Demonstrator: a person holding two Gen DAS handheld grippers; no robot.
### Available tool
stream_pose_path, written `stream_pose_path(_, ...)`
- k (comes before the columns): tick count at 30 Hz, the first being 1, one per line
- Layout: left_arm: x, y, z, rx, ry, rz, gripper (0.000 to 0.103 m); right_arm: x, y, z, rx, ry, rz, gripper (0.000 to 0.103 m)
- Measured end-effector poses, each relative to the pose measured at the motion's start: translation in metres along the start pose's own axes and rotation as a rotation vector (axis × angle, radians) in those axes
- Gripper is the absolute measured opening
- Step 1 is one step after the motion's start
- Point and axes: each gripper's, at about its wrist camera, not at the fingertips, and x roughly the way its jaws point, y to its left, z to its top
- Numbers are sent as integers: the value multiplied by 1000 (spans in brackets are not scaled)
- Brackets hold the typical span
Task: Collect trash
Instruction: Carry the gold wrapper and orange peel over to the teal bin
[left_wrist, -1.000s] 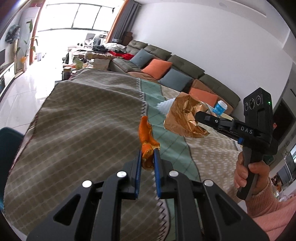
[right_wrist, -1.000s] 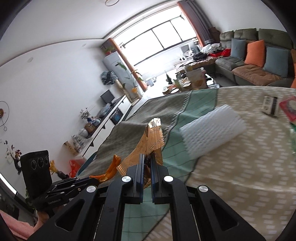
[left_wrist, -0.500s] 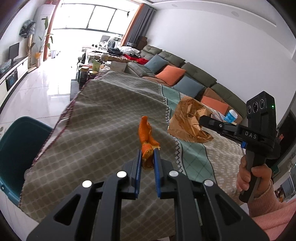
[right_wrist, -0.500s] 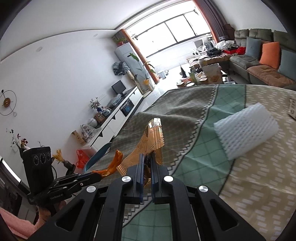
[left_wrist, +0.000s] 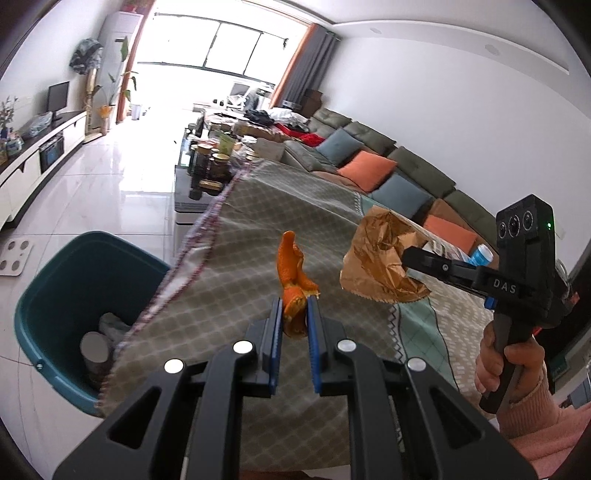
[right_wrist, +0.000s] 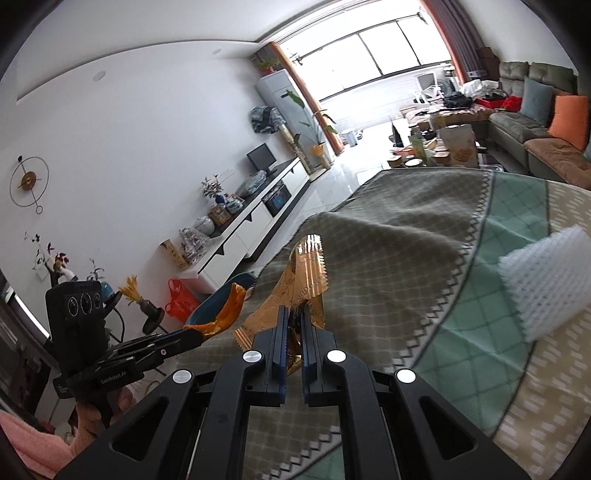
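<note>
1. Two hand-held black grippers are each clamped on a piece of trash above a table draped in a patterned olive, green and beige cloth (left_wrist: 258, 229)
2. Left gripper (left_wrist: 294, 314): its blue-padded jaws stand narrow, pinching the lower end of a curled strip of orange fruit peel (left_wrist: 293, 269) that sticks up beyond the fingertips
3. Right gripper (right_wrist: 293, 325): jaws nearly together, gripping a crumpled shiny golden-brown foil wrapper (right_wrist: 303, 284) with a serrated edge
4. Seen from the left wrist, a hand (left_wrist: 506, 369) in a pink sleeve holds the right gripper's handle at the right
5. Down on the floor to the left, just beside the cloth's edge, stands a teal plastic bin (left_wrist: 48, 295) with some rubbish inside
6. On the cloth to the right lies a white foam mesh sleeve (right_wrist: 546, 284), well apart from both grippers
</note>
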Motion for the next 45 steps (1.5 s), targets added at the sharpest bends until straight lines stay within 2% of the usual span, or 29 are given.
stream_pose_path(10, -22, 32, 1, -57, -38, 57, 14, 29, 19, 8, -38, 42, 47, 6)
stream_pose_path(23, -44, 75, 1, -128, -72, 173, 14, 66, 55, 13, -115, 100, 84, 6)
stream_pose_path(32, -44, 100, -2, -178, -66, 222, 14, 93, 76, 16, -158, 143, 93, 7)
stream_pose_path(45, -34, 126, -7, -235, -36, 250, 14, 128, 93, 16, -176, 198, 91, 8)
